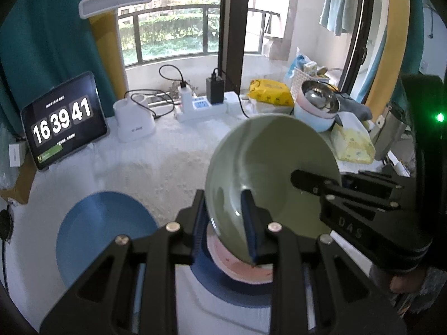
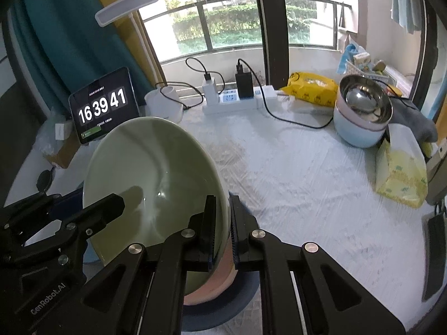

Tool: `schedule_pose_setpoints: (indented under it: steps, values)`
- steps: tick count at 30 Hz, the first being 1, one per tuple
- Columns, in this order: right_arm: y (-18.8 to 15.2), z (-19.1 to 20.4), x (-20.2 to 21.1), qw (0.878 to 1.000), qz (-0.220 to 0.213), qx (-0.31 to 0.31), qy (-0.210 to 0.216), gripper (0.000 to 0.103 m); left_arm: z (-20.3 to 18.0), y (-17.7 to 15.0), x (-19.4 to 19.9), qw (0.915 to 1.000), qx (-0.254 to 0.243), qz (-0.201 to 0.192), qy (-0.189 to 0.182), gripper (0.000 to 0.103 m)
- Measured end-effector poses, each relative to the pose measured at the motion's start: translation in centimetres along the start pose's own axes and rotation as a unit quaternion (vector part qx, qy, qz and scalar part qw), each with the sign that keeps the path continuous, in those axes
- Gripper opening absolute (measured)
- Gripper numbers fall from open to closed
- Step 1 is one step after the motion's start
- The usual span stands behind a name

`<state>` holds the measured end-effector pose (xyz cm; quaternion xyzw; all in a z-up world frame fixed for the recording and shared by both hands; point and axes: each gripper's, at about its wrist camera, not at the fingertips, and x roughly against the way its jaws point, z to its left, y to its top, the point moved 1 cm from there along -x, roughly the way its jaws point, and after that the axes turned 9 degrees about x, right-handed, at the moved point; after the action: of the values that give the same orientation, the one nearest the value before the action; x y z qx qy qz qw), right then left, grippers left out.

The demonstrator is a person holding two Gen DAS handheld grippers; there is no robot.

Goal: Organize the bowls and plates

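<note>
Grippers angled downward, left gripper (image 1: 223, 217) and right gripper (image 2: 222, 229) each clamp opposite rims of the tilted round sage-green ceramic plate (image 1: 268, 173) above a pink plate (image 1: 237, 265) stacked on a dark-blue plate (image 1: 223, 293), with nested steel-lined bowls (image 2: 363, 114) at two o'clock.

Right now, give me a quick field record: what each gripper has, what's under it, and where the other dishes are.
left gripper: shut on the green plate's near rim
right gripper: shut on the same plate's opposite rim
plate attitude: tilted, held above the stack
below plate: pink plate on a dark blue plate
light blue plate: flat on the white table, left of the stack
stacked bowls: far right, steel bowl on top, untouched
</note>
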<state>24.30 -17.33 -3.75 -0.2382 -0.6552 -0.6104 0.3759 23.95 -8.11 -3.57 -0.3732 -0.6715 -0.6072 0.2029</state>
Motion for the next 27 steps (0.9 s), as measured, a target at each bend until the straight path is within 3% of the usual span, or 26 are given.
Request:
schedule_pose_setpoints:
  steps: [27]
  values:
    - [-3.5, 0.7, -2.9, 0.998, 0.053, -0.01, 0.013, 0.011, 1.1, -3.9, -2.4, 0.9993, 0.009, 0.036, 0.003, 0.026]
